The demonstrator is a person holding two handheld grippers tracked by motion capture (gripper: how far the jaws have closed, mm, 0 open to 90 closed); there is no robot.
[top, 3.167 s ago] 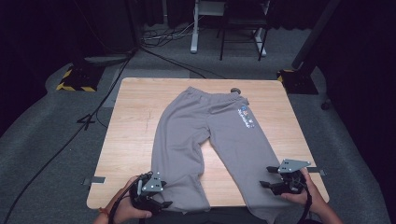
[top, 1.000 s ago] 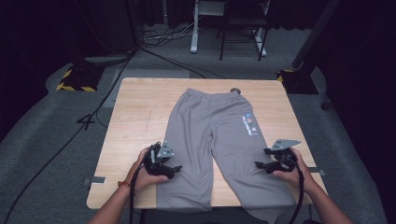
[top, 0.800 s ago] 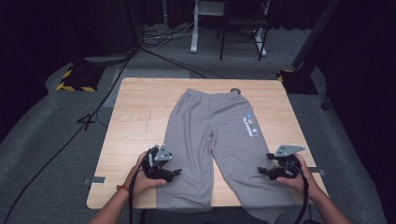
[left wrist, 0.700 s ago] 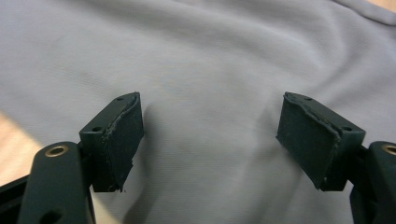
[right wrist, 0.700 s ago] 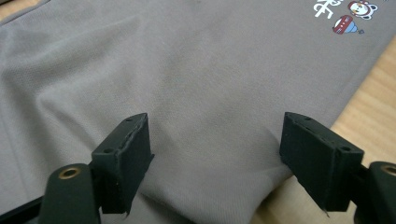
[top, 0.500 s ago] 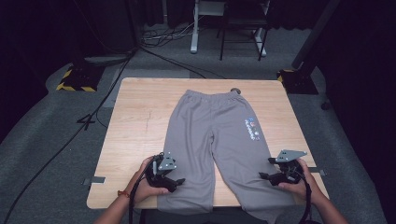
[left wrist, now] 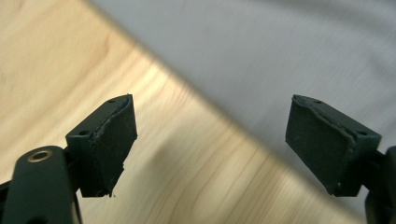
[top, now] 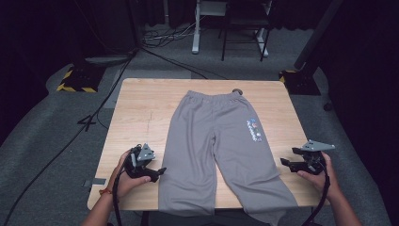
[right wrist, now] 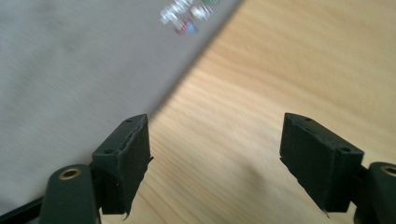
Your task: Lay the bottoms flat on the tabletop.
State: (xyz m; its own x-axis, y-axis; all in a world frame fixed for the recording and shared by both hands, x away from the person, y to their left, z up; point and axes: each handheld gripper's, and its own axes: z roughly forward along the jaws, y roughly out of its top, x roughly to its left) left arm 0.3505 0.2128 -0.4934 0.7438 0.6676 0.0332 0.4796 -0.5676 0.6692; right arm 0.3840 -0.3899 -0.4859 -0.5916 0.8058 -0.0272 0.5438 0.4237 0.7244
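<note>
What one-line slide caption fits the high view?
Grey sweatpants lie flat on a wooden table, with open left tongs and right tongs at either side.

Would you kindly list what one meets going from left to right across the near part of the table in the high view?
Left hand-held gripper → grey trousers → right hand-held gripper, all over the wooden table.

light: bright on table (top: 141, 117), dark surround | focus: gripper views' backgrounds blurred
</note>
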